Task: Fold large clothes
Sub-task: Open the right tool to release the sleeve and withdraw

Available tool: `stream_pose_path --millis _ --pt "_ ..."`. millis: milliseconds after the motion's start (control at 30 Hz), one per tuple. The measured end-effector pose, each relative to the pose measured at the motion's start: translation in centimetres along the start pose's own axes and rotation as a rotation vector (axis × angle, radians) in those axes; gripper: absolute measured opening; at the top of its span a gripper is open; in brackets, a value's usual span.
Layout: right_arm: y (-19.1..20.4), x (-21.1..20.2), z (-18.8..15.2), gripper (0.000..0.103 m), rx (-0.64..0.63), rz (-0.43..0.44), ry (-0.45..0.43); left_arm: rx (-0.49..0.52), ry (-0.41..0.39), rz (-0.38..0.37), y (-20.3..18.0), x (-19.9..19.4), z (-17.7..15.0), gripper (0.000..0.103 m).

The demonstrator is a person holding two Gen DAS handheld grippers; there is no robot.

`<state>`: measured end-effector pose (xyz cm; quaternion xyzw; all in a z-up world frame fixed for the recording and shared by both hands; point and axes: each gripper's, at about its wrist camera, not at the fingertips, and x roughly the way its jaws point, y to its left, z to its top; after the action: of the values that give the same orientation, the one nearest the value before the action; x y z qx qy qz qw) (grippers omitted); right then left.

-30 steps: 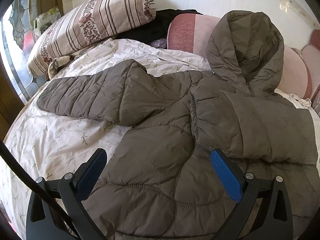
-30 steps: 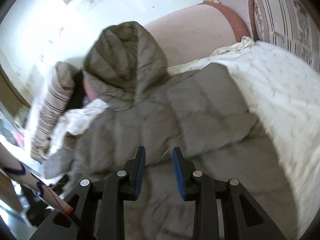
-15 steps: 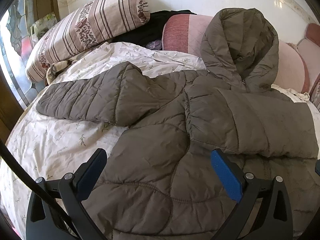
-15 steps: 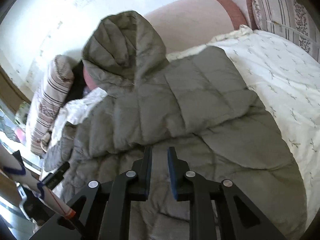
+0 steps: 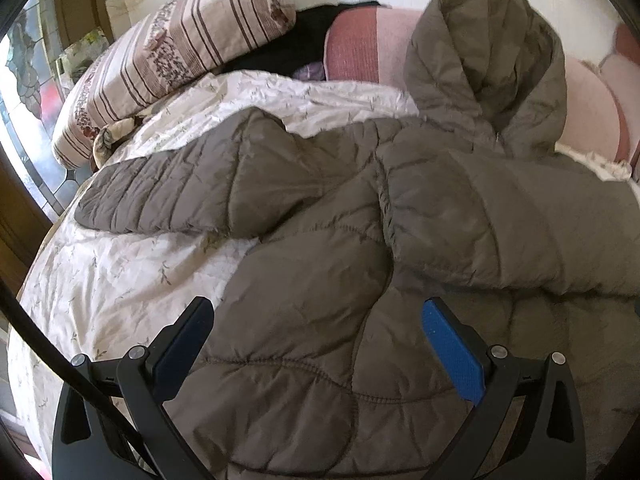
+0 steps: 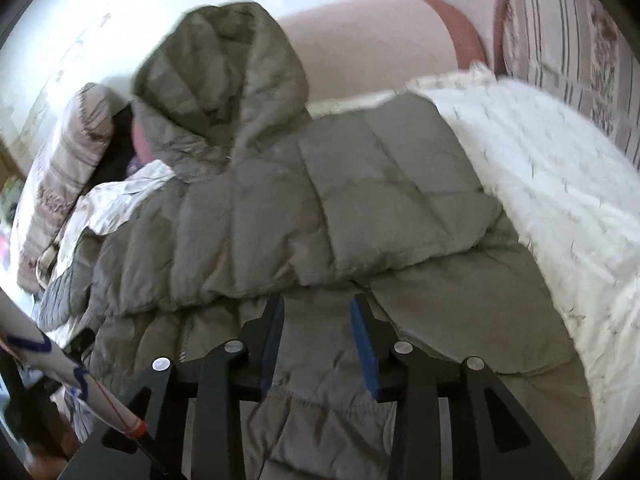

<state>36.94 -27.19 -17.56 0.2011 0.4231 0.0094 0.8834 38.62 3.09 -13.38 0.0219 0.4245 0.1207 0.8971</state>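
A large grey-brown quilted hooded jacket (image 5: 340, 264) lies spread on a bed. Its hood (image 5: 488, 64) rests against pink cushions at the back. One sleeve (image 5: 180, 192) stretches out to the left over the quilt; the other sleeve (image 5: 500, 220) is folded across the chest. My left gripper (image 5: 316, 320) is open wide, hovering over the lower body of the jacket. In the right wrist view the jacket (image 6: 320, 216) fills the middle, with the folded sleeve (image 6: 392, 200) just ahead of my right gripper (image 6: 318, 312). Its jaws are opening, above the fabric with nothing pinched.
A white floral quilt (image 5: 120, 280) covers the bed (image 6: 560, 200). Striped pillows (image 5: 180, 52) lie at the back left, and another (image 6: 572, 40) at the right. Pink cushions (image 5: 592, 112) line the wall, with dark clothing (image 5: 288, 40) behind. A patterned stick-like object (image 6: 60, 376) crosses the lower left.
My right gripper drew its jaws nearly together, then spread them again, and sank closer to the jacket. The left gripper stayed open and barely shifted.
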Motion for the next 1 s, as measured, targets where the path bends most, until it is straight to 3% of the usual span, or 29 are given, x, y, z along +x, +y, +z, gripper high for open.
stream_pose_path --millis 133,233,433,667,767,867,933,1000 --pt "-0.6 1.9 -0.7 0.038 0.024 0.000 0.069 0.046 0.025 0.046 -0.8 1.1 -0.4 0.103" --pt "-0.4 1.2 -0.5 0.038 0.006 0.004 0.053 0.071 -0.006 0.082 -1.2 0.7 -0.4 0.103" --pt "1.8 -1.8 0.0 0.041 -0.080 0.033 -0.074 0.122 -0.055 0.138 -1.8 0.0 -0.4 0.103" --pt "2.9 -0.5 -1.0 0.041 -0.112 0.066 -0.017 0.119 -0.101 0.195 -1.3 -0.7 -0.1 0.103" --pt "3.0 -0.1 -1.1 0.042 -0.113 0.075 0.001 0.103 -0.103 0.185 -0.8 -0.8 0.3 0.103" --pt "2.9 0.4 -1.4 0.043 -0.111 0.071 0.021 0.054 -0.073 0.120 0.6 -0.5 0.9 0.103" --pt "3.0 0.6 -1.7 0.045 -0.121 0.055 0.031 -0.008 -0.054 0.078 2.4 -0.3 1.5 0.103" --pt "3.1 1.1 -2.2 0.049 -0.126 0.039 0.045 -0.070 -0.063 0.083 4.7 -0.3 2.0 0.103"
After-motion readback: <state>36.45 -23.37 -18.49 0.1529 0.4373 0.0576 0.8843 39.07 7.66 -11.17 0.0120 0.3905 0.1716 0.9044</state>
